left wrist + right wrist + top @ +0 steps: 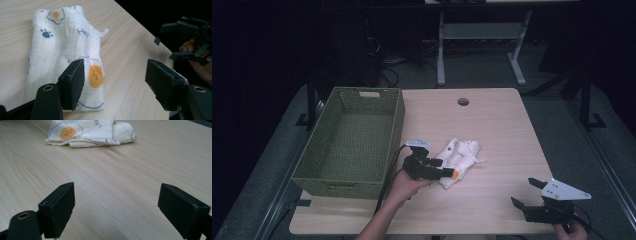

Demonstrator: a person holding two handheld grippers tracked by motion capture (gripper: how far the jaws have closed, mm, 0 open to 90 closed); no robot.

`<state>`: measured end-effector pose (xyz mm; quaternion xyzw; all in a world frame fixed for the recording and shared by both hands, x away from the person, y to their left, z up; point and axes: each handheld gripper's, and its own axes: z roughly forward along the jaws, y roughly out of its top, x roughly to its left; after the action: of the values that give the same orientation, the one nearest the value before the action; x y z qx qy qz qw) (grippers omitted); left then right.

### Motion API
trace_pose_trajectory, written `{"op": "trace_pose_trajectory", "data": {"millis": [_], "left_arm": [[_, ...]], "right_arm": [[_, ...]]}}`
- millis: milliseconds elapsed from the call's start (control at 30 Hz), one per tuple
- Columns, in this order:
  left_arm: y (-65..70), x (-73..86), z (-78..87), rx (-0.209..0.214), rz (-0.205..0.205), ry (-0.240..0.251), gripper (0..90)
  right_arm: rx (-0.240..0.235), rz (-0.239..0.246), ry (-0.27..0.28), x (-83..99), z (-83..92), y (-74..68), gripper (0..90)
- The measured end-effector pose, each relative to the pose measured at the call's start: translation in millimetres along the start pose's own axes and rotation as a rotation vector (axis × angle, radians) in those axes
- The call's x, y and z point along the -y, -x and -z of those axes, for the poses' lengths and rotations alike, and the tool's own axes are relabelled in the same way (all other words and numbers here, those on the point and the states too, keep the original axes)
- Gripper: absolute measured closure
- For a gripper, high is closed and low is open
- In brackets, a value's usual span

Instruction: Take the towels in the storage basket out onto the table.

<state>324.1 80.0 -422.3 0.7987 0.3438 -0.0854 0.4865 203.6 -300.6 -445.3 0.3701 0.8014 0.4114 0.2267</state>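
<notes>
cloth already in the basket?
No, the folded cloth lies on the table beside the green basket, whose inside is bare.

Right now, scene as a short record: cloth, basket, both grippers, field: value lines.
cloth: folded white printed cloth, lying flat near the table's middle
basket: green woven basket, on the table's left side, nothing inside
left gripper: left gripper at the cloth's near end, fingers open, not pressing the cloth
right gripper: right gripper open over bare table at the near right corner, apart from the cloth
</notes>
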Motion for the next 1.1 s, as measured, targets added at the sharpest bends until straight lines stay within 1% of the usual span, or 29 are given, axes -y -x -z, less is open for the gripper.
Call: {"op": "trace_pose_trajectory", "data": {"millis": [67,100,133,200,233,367,467,500,533,567,600,633,667,700,733,800,867,900,967,1000,1033,1067,1100], "left_arm": [[3.1,2.4,1.8,0.001,-0.006,0.004,31.5],[4.2,3.7,2.2,0.01,-0.005,0.005,31.3],[7.4,6.3,3.1,0.005,-0.018,0.004,30.9],[8.6,7.9,4.1,0.002,-0.022,0.002,30.4],[10.0,10.1,4.8,0.011,-0.02,0.005,30.0],[16.6,19.5,6.8,0.006,-0.044,0.005,29.0],[20.7,28.2,9.0,0.016,-0.046,0.009,28.7],[21.5,30.8,9.7,0.029,-0.038,0.013,28.7],[23.0,33.0,10.4,0.032,-0.036,0.019,28.7],[24.7,34.8,11.5,0.021,-0.045,0.018,28.7],[25.3,36.4,12.3,0.023,-0.046,0.019,28.5],[25.6,37.9,13.0,0.033,-0.038,0.025,28.3],[27.1,39.9,13.9,0.033,-0.042,0.027,28.3],[28.2,40.8,14.1,0.024,-0.053,0.023,28.3],[29.6,42.2,14.0,0.018,-0.054,0.021,28.2],[30.7,44.7,14.6,0.03,-0.057,0.023,27.9],[32.9,47.6,14.7,0.032,-0.051,0.028,27.9],[33.4,48.6,14.9,0.033,-0.056,0.027,27.8],[34.9,52.0,14.9,0.035,-0.055,0.043,27.8],[36.0,53.1,14.0,0.042,-0.053,0.037,27.8],[37.6,53.6,13.1,0.041,-0.065,0.022,27.8],[39.3,54.3,13.0,0.027,-0.081,0.015,27.6],[41.2,55.7,12.8,0.017,-0.088,0.02,27.1]], "right_arm": [[0.0,0.0,0.0,0.0,-0.2,0.2,13.9],[0.001,-0.001,-0.002,0.0,-0.4,0.2,13.8],[0.001,-0.002,-0.003,0.0,-1.0,0.1,13.9],[0.001,-0.002,-0.005,0.0,-1.3,0.0,13.8],[0.001,-0.003,-0.006,-0.1,-1.6,-0.3,13.8],[0.001,-0.001,-0.007,-0.8,-3.6,-1.4,13.9],[-0.002,0.003,-0.009,-1.7,-5.1,-3.0,13.8],[-0.001,0.004,-0.009,-1.8,-5.4,-3.6,13.9],[-0.003,0.008,-0.009,-1.8,-5.7,-3.9,13.9],[-0.004,0.008,-0.011,-1.9,-6.0,-4.1,13.8],[-0.004,0.007,-0.011,-1.9,-6.3,-4.4,13.8],[-0.005,0.005,-0.011,-2.0,-6.4,-4.7,13.9],[-0.005,0.005,-0.01,-1.9,-6.5,-4.9,13.9],[-0.006,0.003,-0.01,-1.8,-6.7,-5.0,13.9],[-0.008,0.001,-0.01,-1.6,-6.9,-5.2,13.9],[-0.009,0.004,-0.015,-1.3,-7.4,-5.4,13.8],[-0.009,0.005,-0.015,-1.4,-7.3,-5.3,13.8],[-0.008,0.005,-0.014,-1.7,-6.8,-5.4,13.9],[-0.004,0.007,-0.013,-1.7,-6.1,-5.0,13.9],[-0.005,0.006,-0.014,-1.4,-5.3,-4.8,13.9],[-0.005,0.006,-0.014,-1.4,-5.3,-4.8,13.9],[-0.005,0.005,-0.012,-1.3,-4.8,-4.8,13.8],[-0.003,0.012,-0.009,-1.0,-4.4,-4.7,13.8]]}}
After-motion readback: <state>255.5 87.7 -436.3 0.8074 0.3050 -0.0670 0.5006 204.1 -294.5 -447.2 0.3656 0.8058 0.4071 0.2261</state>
